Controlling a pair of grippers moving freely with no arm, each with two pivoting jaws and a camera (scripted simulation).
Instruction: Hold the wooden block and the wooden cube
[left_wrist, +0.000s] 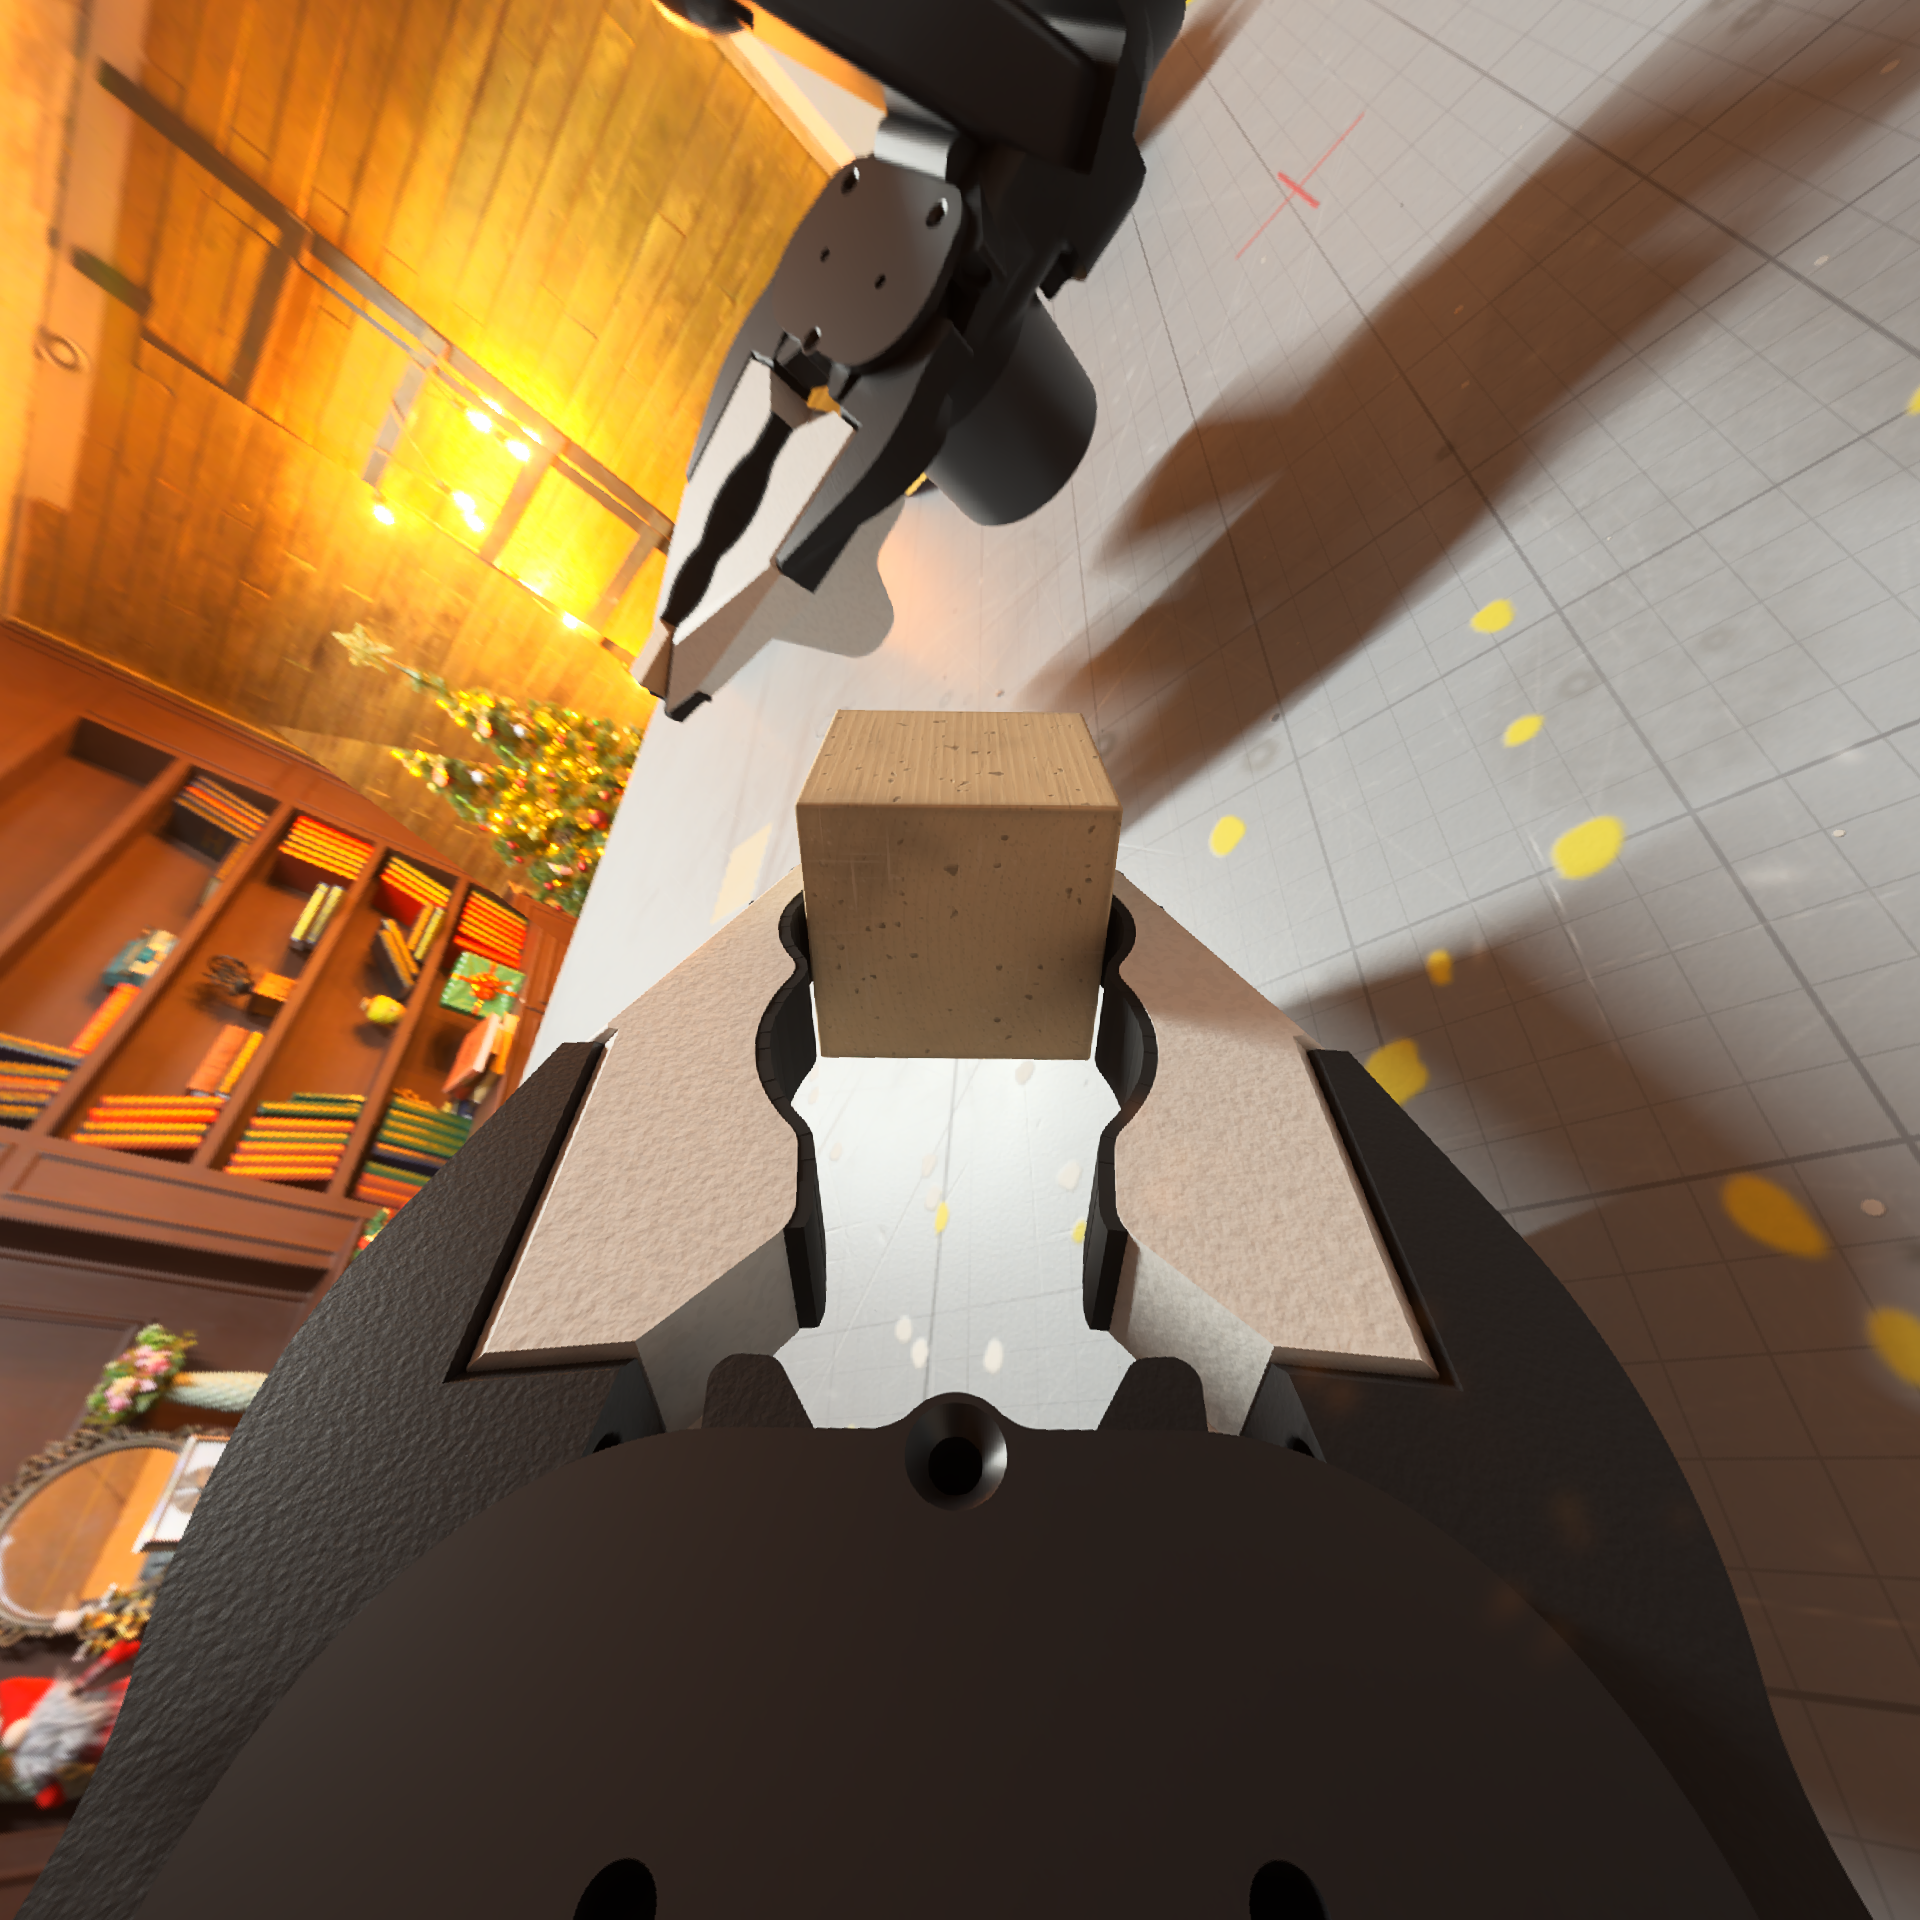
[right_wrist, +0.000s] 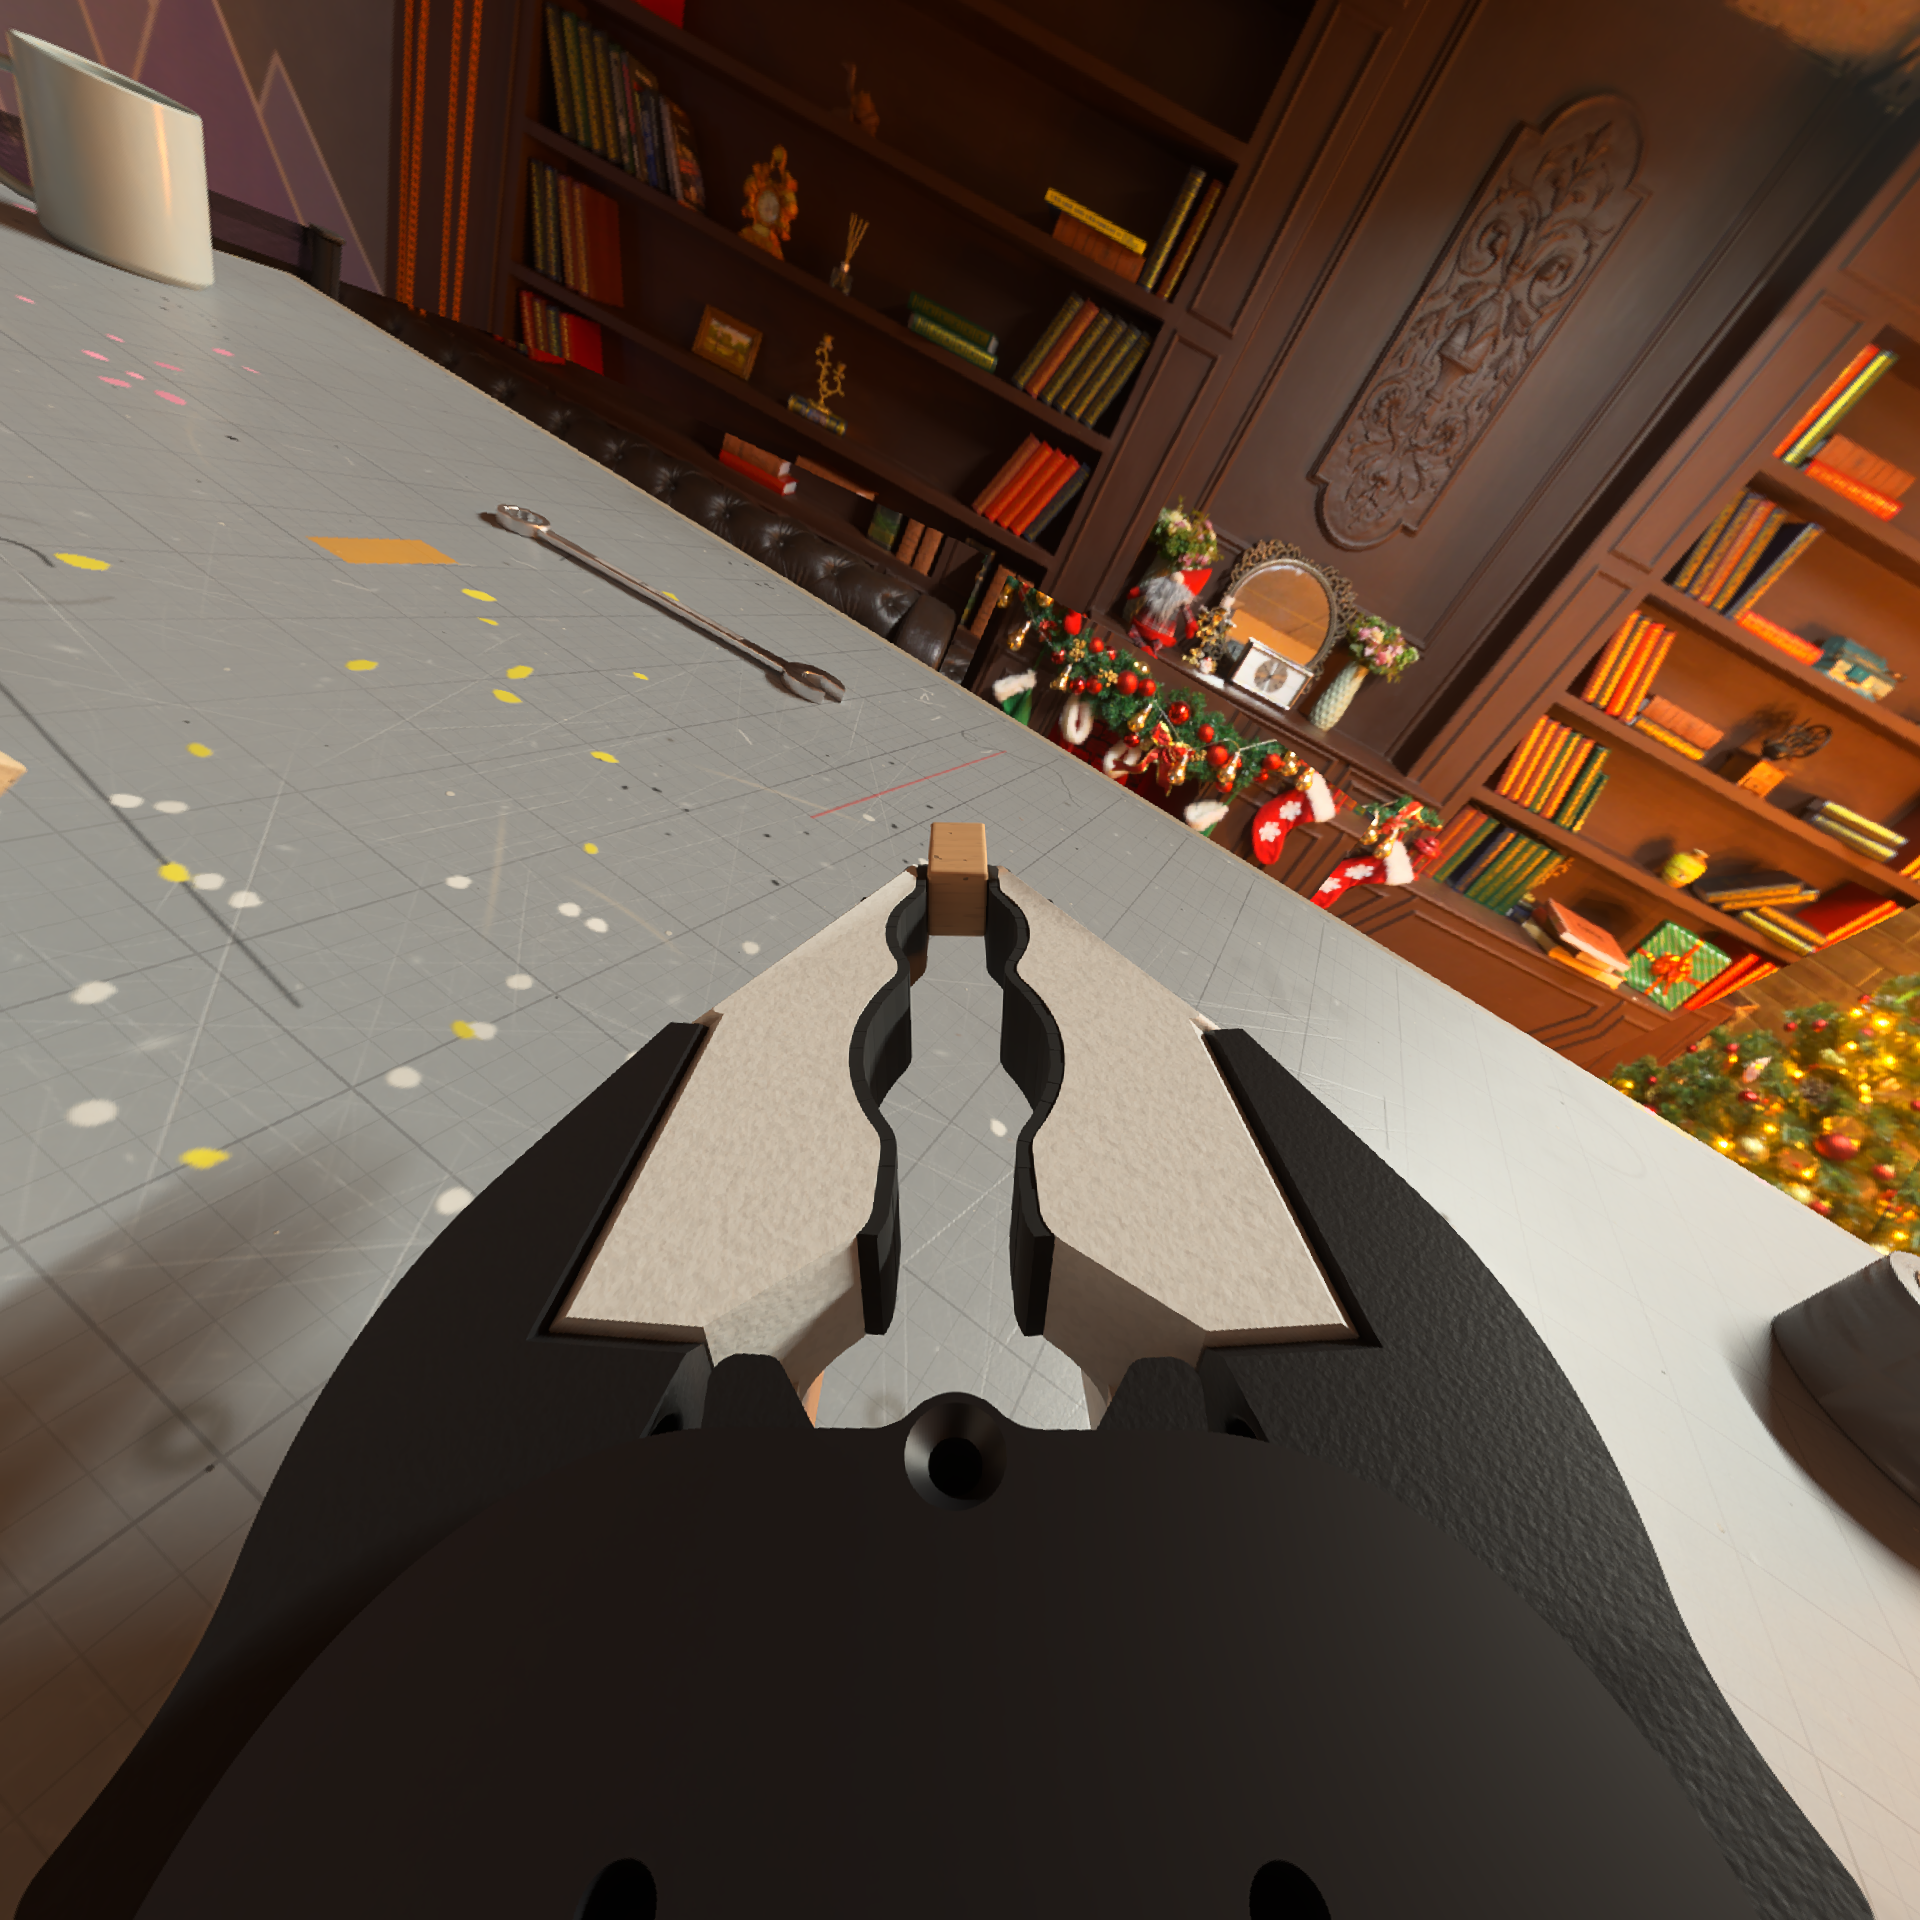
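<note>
two grippers each pinch a piece of wood above a grey gridded work mat (right_wrist: 312, 831). the left gripper (left_wrist: 956, 914) has its fingertips pressed against opposite sides of a large wooden cube (left_wrist: 951, 894), held clear of the mat. the right gripper (right_wrist: 958, 894) has its tips nearly together, clamping a small, narrow wooden block (right_wrist: 957, 878) at the very ends (a shallow grip, likely easier to slip). far left on the mat lie a wrench (right_wrist: 670, 603) and a white mug (right_wrist: 125, 156), both untouched. both holds look complete.
</note>
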